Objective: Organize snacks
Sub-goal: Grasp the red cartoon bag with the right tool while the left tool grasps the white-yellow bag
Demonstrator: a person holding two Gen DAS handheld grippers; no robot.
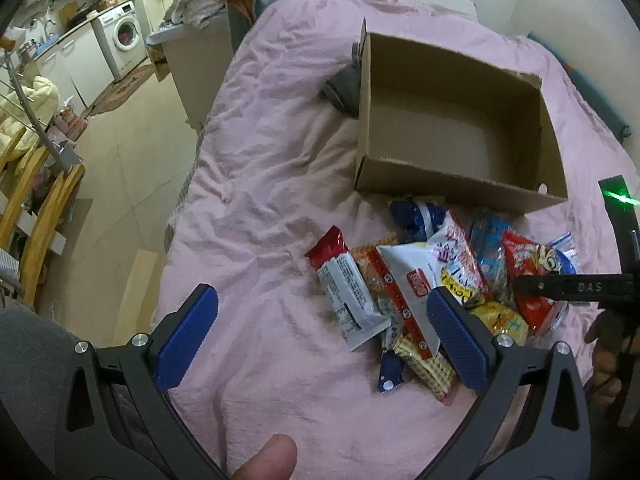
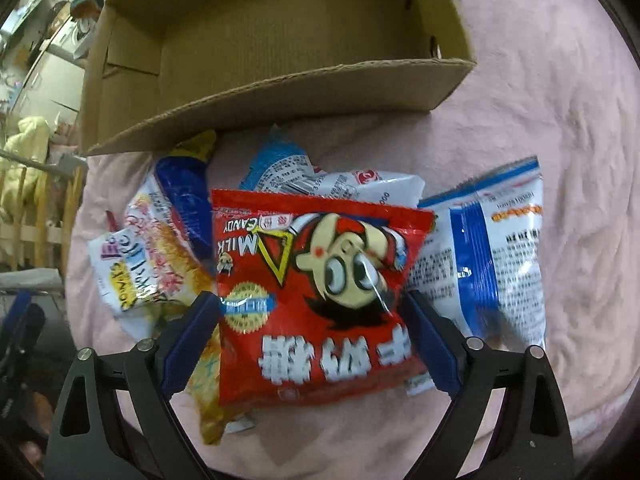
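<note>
1. While straddling the red candy packet (image 2: 316, 300) at lower centre, the right tongs (image 2: 312, 340) stand open, not yet pinching.
2. Packet judged light, crinkly, slippery; grip side edges.
3. Left tongs (image 1: 320, 332) open, empty.

Washing machine (image 1: 125, 34) and wooden chairs (image 1: 40, 204) beside bed.

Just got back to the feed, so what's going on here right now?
A person is sorting snacks on a pink bedspread. The right gripper straddles the red milk candy bag atop the pile, not clearly gripping it. The left gripper hangs open above the bedspread. The cardboard box behind the pile shows nothing inside.
</note>
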